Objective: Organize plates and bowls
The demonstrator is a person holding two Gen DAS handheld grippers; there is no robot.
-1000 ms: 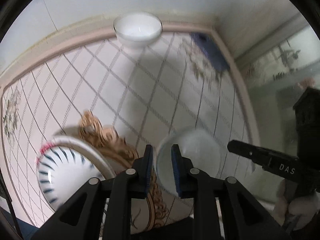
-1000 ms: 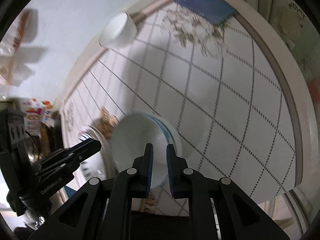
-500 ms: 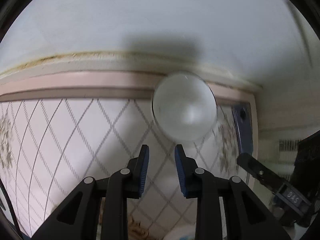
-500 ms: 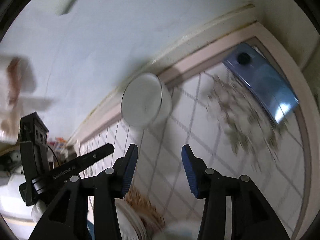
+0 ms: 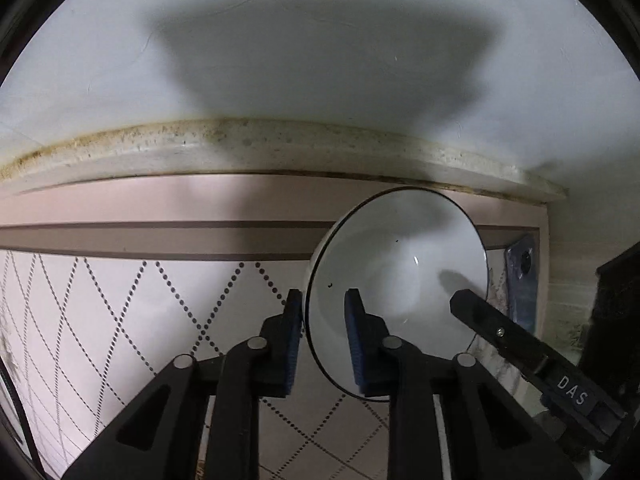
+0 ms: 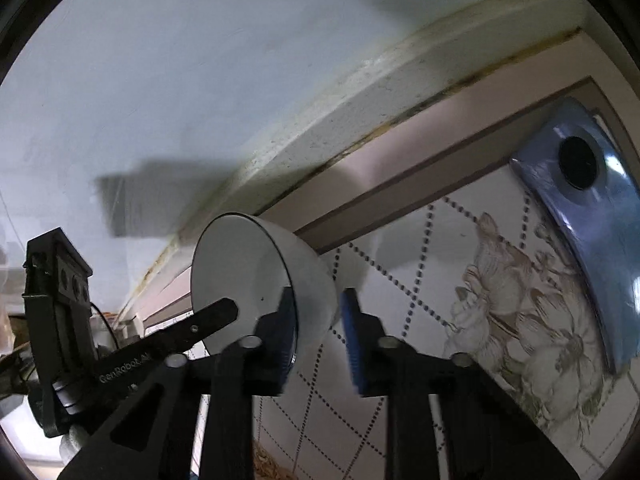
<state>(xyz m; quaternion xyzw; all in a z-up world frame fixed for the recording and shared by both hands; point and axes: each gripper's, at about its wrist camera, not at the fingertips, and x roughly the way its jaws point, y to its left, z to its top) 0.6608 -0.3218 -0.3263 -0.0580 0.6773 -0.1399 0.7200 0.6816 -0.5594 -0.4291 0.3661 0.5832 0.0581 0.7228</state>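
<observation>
A white bowl (image 5: 400, 276) with a thin dark rim stands at the back of the patterned table, near the wall. My left gripper (image 5: 320, 320) is open and its fingers straddle the bowl's near-left rim, one pad outside and one inside. In the right wrist view the same bowl (image 6: 256, 276) shows tilted. My right gripper (image 6: 318, 328) is open, with its fingers on either side of the bowl's rim and wall. Each gripper's finger shows in the other's view, reaching into the bowl.
A blue phone (image 6: 588, 216) lies at the back right of the table, also in the left wrist view (image 5: 520, 284). A raised stone ledge (image 5: 280, 148) and the white wall run behind the bowl. The tablecloth (image 5: 100, 300) has a diamond pattern.
Both grippers have moved forward to the white bowl at the back and now bracket its rim. The plate and bowl stack near the front has left both views.
</observation>
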